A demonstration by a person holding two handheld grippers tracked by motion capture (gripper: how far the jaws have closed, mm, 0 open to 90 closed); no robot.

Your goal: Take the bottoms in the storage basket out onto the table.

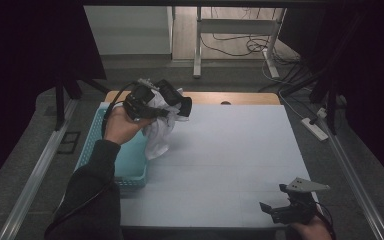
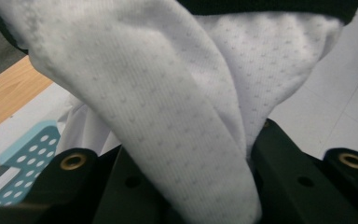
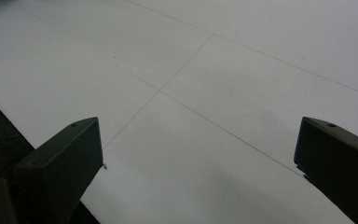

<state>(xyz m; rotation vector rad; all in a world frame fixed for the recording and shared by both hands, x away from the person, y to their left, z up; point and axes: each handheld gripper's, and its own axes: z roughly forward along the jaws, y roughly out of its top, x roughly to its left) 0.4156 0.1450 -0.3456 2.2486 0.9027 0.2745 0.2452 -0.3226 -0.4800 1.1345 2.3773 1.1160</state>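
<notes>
The high view is looking forward and down over the whole white surface (image 1: 220, 150). The left gripper view is sitting very close against the cloth (image 2: 177, 93) at ten o'clock, while the right gripper view is skimming low over the same surface from five o'clock.

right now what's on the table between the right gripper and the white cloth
Nothing: in the high view only bare table lies between the right gripper and the white cloth held in the left gripper.

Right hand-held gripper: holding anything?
No. The right hand-held gripper has its jaws wide apart with bare white table between them.
</notes>
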